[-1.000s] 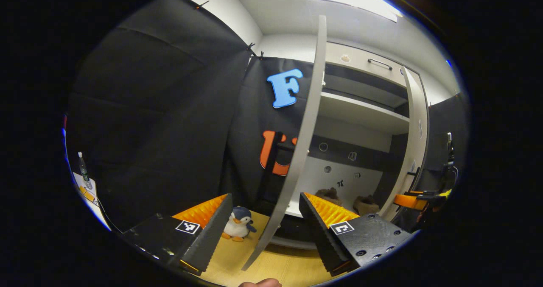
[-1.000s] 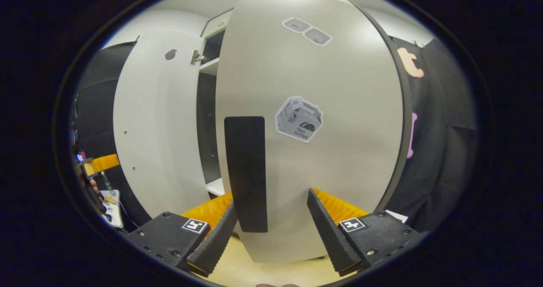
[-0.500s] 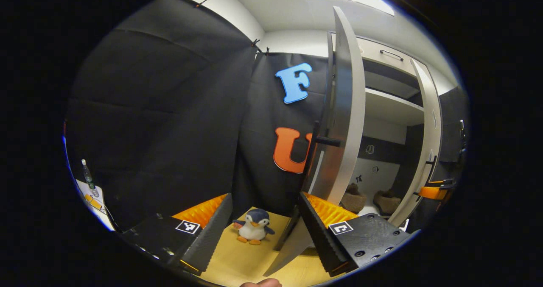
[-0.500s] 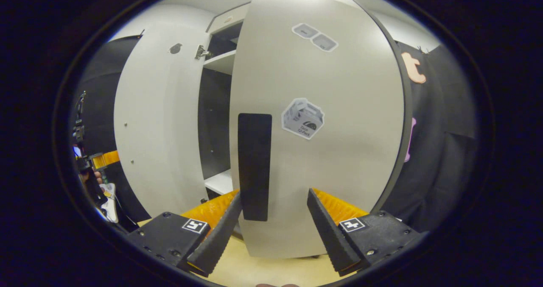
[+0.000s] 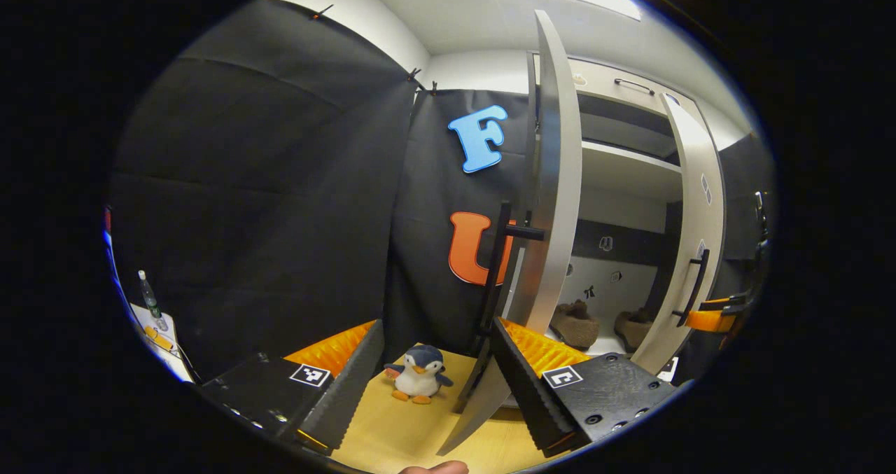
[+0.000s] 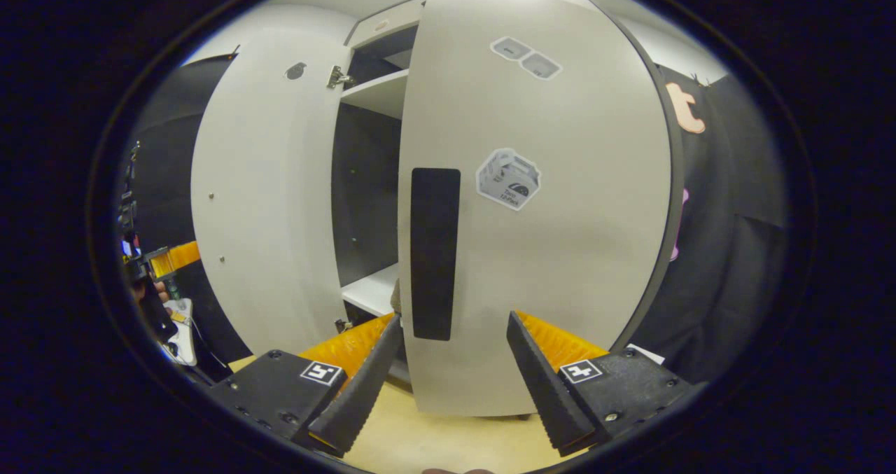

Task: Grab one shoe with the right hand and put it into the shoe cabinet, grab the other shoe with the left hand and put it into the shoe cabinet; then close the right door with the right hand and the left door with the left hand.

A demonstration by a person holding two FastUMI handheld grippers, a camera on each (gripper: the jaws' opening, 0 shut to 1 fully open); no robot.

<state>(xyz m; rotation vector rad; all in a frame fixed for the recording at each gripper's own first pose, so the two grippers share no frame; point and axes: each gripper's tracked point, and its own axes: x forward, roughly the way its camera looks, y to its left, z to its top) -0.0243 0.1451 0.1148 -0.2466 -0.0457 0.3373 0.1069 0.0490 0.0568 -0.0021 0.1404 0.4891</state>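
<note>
In the left gripper view two brown shoes [image 5: 575,323] [image 5: 633,327] sit on the cabinet's lower shelf. The left door [image 5: 556,180] stands edge-on just right of my open left gripper [image 5: 437,383], its black handle [image 5: 498,271] close above the right finger. The right door [image 5: 689,243] stands partly open beyond. In the right gripper view the right door's [image 6: 560,250] outer face is close ahead. Its black handle [image 6: 434,250] hangs just above my open right gripper [image 6: 451,383]. The left door's inner face [image 6: 266,201] stands at the left.
A penguin plush [image 5: 418,374] sits on the wooden floor between my left fingers. A bottle [image 5: 148,295] stands on a white surface at far left. The other gripper [image 5: 714,318] shows orange behind the right door. A white shelf [image 6: 371,292] shows through the gap between the doors.
My left gripper has shifted to the outer side of the left door, whose handle now shows. The right door has swung away from my right gripper; its handle sits higher in view.
</note>
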